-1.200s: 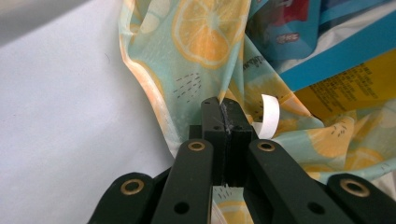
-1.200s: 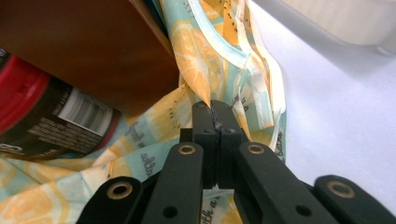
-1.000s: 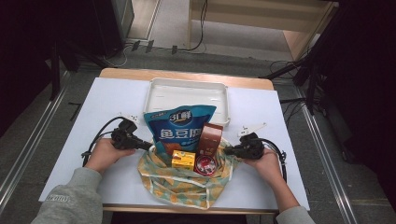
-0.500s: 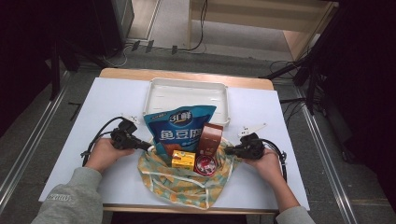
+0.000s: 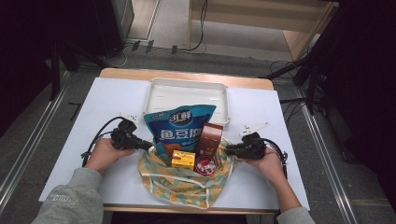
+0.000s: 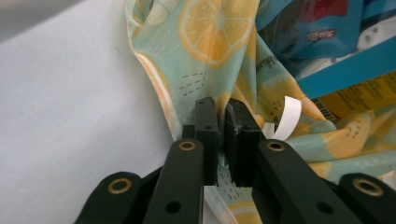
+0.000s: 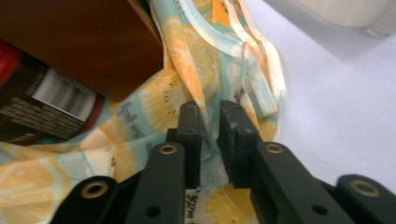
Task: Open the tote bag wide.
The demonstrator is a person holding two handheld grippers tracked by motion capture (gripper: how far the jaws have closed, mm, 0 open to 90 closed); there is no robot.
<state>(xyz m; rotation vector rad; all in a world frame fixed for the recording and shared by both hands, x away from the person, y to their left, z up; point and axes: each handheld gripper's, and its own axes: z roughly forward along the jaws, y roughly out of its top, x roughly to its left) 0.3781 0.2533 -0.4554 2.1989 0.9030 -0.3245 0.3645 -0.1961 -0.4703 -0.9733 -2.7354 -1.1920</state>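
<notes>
Tongs left (image 6: 222,122) and right (image 7: 211,122), slightly parted, straddle lemon-print cloth bag (image 5: 180,179) edges.

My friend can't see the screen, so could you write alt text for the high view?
Two hands hold grippers at either side of a lemon-print cloth bag on a white table. In the bag are a blue snack pouch, brown box, yellow box and red can; a white tray sits behind.

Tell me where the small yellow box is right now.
In the high view the small yellow box lies in the lemon-print cloth bag at the table's near edge, below the blue snack bag and left of the red-lidded can.
</notes>
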